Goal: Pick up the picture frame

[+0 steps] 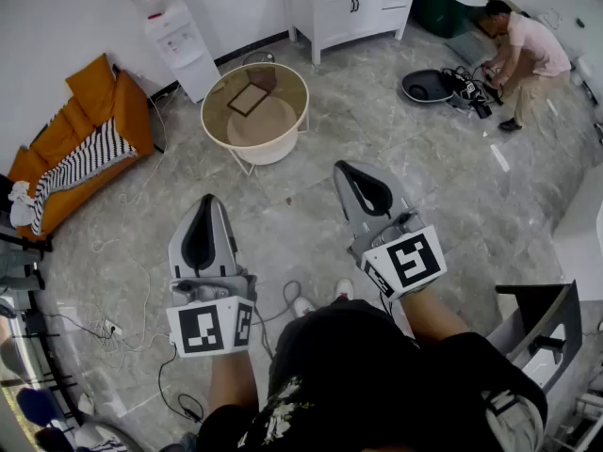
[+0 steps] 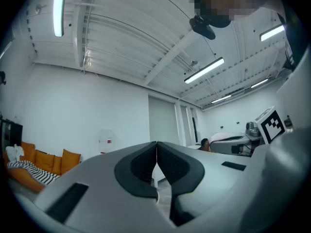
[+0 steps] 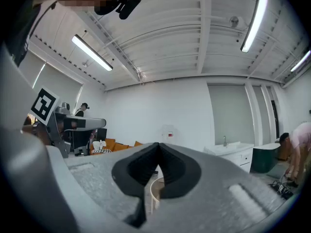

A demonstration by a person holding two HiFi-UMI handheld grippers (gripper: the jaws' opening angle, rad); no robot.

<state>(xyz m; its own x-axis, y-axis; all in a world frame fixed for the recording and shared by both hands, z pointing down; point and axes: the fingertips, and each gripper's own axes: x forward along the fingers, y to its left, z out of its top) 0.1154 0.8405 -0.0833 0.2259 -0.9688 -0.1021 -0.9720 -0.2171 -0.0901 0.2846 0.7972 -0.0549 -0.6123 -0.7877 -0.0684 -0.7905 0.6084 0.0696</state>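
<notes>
I am holding my left claw and my right claw over the floor, both closed and empty, the picture frame is lying on the round tabletop, well apart from both claws

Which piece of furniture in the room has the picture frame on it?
The round table with the tinted top: the dark picture frame lies on it. The orange sofa carries a striped blanket, no frame.

Orange sofa along left wall, striped blanket draped over. Water dispenser beside. Round table mid-floor. White cabinet behind. Person crouching far right.
</notes>
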